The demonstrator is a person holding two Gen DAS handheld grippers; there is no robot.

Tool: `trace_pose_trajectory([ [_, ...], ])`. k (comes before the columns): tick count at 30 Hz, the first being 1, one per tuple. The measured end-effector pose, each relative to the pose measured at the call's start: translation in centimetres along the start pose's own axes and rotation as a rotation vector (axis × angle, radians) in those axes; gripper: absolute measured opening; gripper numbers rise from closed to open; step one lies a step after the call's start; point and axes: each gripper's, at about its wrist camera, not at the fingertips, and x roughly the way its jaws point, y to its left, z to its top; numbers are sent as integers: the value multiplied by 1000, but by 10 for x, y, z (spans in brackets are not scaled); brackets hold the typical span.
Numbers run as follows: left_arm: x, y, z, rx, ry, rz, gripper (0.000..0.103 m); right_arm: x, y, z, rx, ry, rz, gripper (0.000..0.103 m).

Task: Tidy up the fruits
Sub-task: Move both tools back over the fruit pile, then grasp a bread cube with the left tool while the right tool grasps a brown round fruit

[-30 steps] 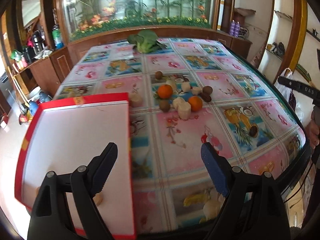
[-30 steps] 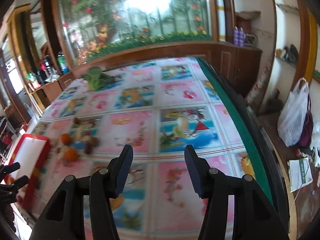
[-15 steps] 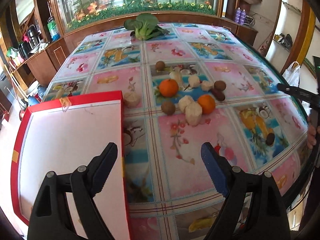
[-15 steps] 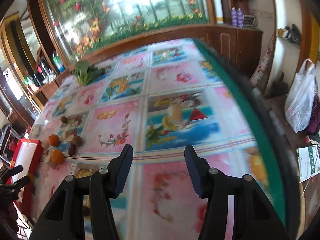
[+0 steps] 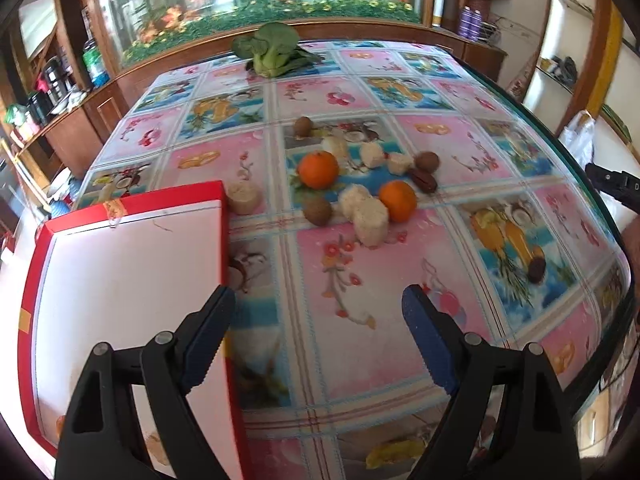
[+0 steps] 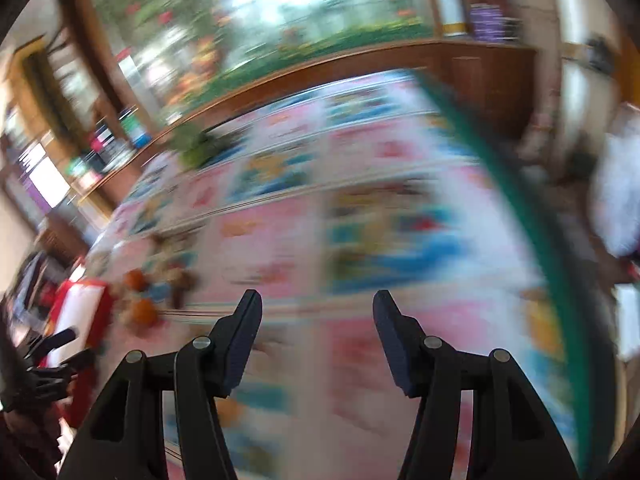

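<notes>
Moved: left gripper [image 5: 318,340] has closed in on the fruit pile since a second ago; right-wrist view now smeared by a fast swing.
Left gripper: jaws wide apart, empty, above bare tablecloth [image 5: 520,152].
Right gripper [image 6: 316,340]: jaws apart, empty.
Fruit: two oranges [image 5: 318,169] [image 5: 398,201], kiwis [image 5: 317,211] and pale chunks [image 5: 372,221] ahead of left gripper, well apart from it.
Box [image 5: 120,280]: red, beside left finger; contents hard to tell.
Meaning: probably first pick, nothing gripped yet.
</notes>
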Motion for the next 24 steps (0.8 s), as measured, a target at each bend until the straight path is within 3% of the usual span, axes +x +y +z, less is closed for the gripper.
trace_pose_trajectory([
  [3, 3, 3, 8, -15, 5, 22, 86, 43, 49, 11, -101, 67, 76, 58],
  [6, 6, -3, 13, -2, 7, -10, 86, 77, 79, 14, -136, 121, 114, 57],
  [11, 21, -11, 20, 23, 35, -45, 82, 96, 85, 12, -109, 158, 149, 50],
  [15, 39, -15, 27, 4, 66, -100, 66, 106, 88, 12, -112, 176, 150, 40],
  [21, 55, -18, 30, -25, 99, -135, 66, 116, 103, 12, -153, 173, 143, 34],
  [24, 60, -14, 33, -47, 105, -146, 66, 117, 105, 10, -166, 175, 155, 22],
])
